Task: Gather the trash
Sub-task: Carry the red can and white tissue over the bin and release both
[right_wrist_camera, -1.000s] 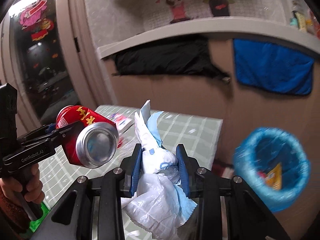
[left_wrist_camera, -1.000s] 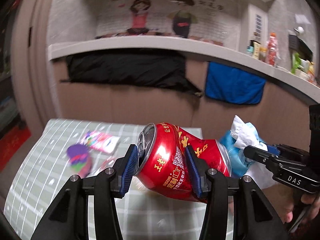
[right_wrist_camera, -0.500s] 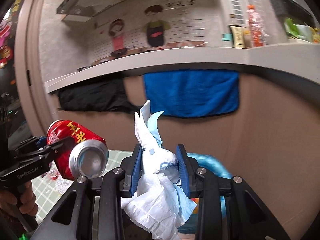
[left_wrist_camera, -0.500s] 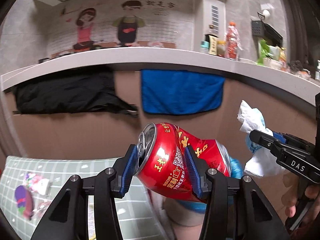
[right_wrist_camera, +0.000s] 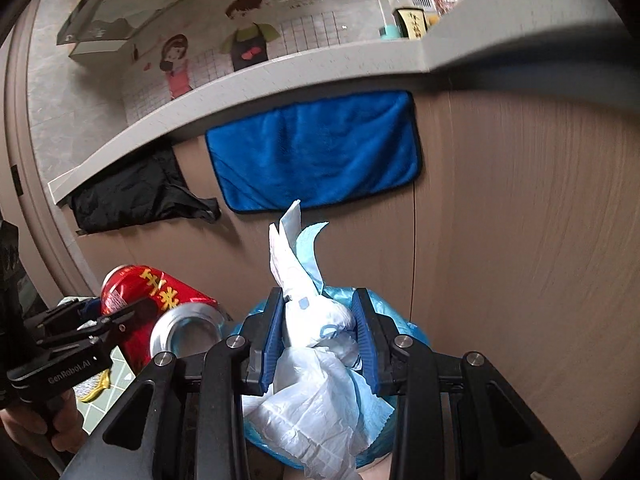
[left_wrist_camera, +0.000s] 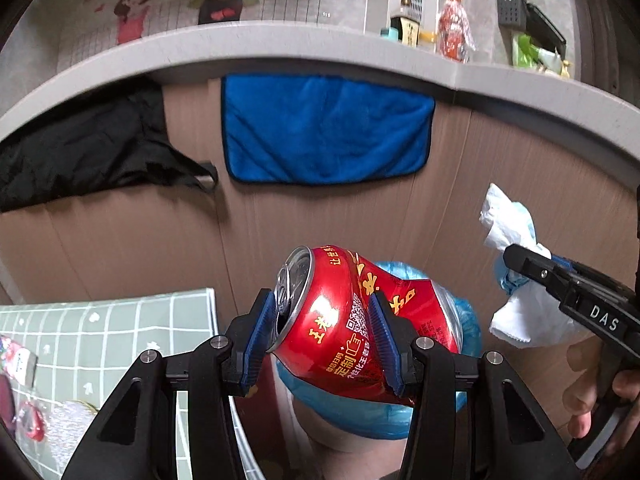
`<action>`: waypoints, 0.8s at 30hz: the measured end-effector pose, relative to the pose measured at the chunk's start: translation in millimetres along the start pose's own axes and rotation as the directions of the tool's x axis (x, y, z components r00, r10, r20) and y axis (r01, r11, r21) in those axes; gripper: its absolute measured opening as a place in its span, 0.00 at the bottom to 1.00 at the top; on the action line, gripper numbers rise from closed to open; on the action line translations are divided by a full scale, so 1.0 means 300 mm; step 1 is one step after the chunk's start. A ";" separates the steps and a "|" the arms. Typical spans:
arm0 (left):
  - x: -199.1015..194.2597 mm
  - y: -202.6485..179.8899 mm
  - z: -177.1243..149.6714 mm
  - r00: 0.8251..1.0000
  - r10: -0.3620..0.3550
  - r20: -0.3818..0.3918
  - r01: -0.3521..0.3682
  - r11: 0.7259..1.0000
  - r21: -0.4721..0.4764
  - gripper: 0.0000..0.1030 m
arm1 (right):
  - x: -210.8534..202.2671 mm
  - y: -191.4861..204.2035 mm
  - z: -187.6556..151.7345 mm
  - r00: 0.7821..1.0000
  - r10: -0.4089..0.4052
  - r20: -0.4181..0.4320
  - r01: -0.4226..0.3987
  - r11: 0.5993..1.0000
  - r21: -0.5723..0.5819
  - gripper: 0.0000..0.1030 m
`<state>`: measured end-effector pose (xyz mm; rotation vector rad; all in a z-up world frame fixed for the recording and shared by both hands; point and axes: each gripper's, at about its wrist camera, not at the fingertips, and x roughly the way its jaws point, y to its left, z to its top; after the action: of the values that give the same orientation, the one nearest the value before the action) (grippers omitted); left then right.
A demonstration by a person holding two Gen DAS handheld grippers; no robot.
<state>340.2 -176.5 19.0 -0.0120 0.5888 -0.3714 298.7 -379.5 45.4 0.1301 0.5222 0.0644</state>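
Observation:
My left gripper (left_wrist_camera: 320,340) is shut on a dented red drink can (left_wrist_camera: 352,320) and holds it in the air over a bin lined with a blue bag (left_wrist_camera: 360,412). The can also shows in the right wrist view (right_wrist_camera: 160,300). My right gripper (right_wrist_camera: 318,336) is shut on a crumpled white and blue tissue wad (right_wrist_camera: 316,344), held above the same blue-lined bin (right_wrist_camera: 412,340). The right gripper and its wad show at the right of the left wrist view (left_wrist_camera: 516,280).
A table with a green checked cloth (left_wrist_camera: 120,340) lies to the left, with small wrappers (left_wrist_camera: 24,360) on it. A brown panel wall stands behind the bin, with a blue towel (left_wrist_camera: 324,128) and a black cloth (left_wrist_camera: 88,148) hanging under a grey counter (left_wrist_camera: 320,48).
Both grippers swung right, away from the table, and now hang over the blue-lined bin. The can and the tissue wad stay gripped.

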 end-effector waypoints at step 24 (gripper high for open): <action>0.258 -0.005 -0.026 0.996 -0.025 -0.090 0.021 0.999 -0.049 0.48 | 0.219 -0.064 -0.069 0.995 -0.002 -0.103 0.006 0.999 0.035 0.31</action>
<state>395.0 -204.1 -29.0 -0.0481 0.6871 -0.3815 345.7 -390.2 -7.3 0.1610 0.6268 0.0581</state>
